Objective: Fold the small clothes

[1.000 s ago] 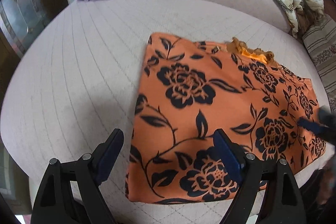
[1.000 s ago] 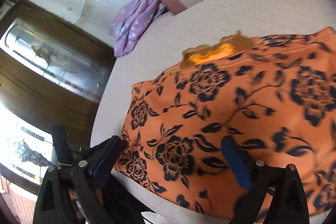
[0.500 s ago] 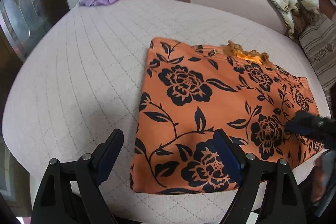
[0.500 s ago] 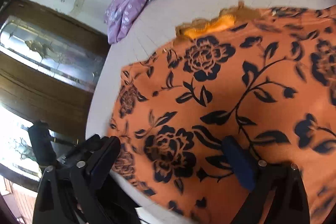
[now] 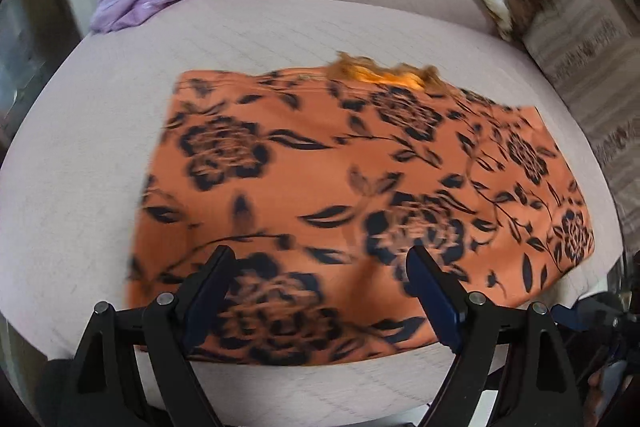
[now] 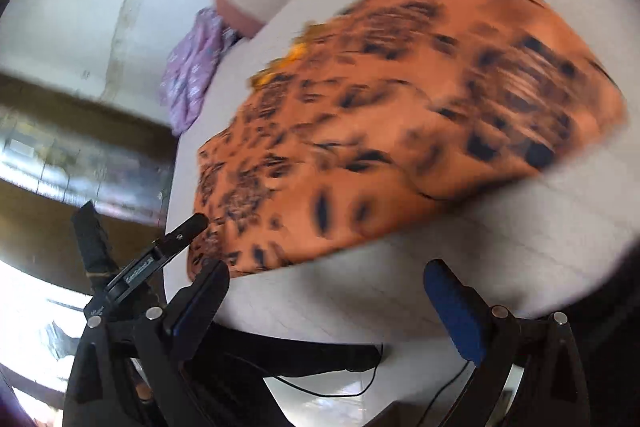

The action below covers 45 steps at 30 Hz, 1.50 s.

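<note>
An orange garment with black flowers [image 5: 352, 195] lies flat and partly folded on a pale quilted cushion [image 5: 100, 155], both the left gripper [image 5: 320, 267] and right gripper [image 6: 326, 277] spread empty near its front edge, seemingly between folds and needing a fresh edge grip.

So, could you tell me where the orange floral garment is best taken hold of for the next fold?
Probably the near corners of the orange floral garment: it lies flat, its near edge straight. Bring the open left gripper in low from the near side.
</note>
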Each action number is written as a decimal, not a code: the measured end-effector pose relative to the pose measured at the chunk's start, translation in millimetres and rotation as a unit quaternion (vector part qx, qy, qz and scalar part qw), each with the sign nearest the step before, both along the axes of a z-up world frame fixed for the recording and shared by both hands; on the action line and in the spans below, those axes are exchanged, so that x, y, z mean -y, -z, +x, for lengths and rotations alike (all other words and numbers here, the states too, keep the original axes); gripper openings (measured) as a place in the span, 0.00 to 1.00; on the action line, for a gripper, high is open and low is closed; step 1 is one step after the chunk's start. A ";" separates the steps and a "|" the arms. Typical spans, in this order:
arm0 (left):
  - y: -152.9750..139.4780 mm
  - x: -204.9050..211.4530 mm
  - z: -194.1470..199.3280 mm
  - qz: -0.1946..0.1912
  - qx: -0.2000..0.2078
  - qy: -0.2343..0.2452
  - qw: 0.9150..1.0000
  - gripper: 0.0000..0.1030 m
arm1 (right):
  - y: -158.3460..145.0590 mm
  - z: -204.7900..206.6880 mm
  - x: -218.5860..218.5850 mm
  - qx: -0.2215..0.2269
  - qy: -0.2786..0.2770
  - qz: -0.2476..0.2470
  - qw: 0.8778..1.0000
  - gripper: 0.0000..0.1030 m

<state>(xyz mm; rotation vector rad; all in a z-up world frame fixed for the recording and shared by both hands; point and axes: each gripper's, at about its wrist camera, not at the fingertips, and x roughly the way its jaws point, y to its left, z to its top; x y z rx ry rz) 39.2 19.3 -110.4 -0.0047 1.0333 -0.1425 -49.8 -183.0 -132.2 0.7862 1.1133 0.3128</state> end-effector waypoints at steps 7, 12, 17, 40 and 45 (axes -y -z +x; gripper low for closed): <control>1.6 36.4 8.8 0.015 0.009 0.035 0.999 0.85 | 8.0 2.3 60.3 -0.025 0.116 0.014 0.993 0.96; 9.3 38.6 20.9 0.022 -0.003 0.030 0.999 0.85 | 13.6 13.1 96.3 -0.015 0.177 0.052 0.983 0.96; 7.9 36.5 21.4 0.024 0.001 0.022 0.999 0.85 | 17.0 21.5 112.0 -0.007 0.194 0.072 0.978 0.96; 4.7 29.5 26.4 0.009 0.006 0.013 1.000 0.85 | 13.9 34.4 110.9 -0.004 0.186 0.035 0.982 0.96; 27.0 41.7 37.0 0.048 -0.010 0.032 0.998 0.91 | 4.4 42.0 105.3 0.012 0.154 -0.004 0.988 0.76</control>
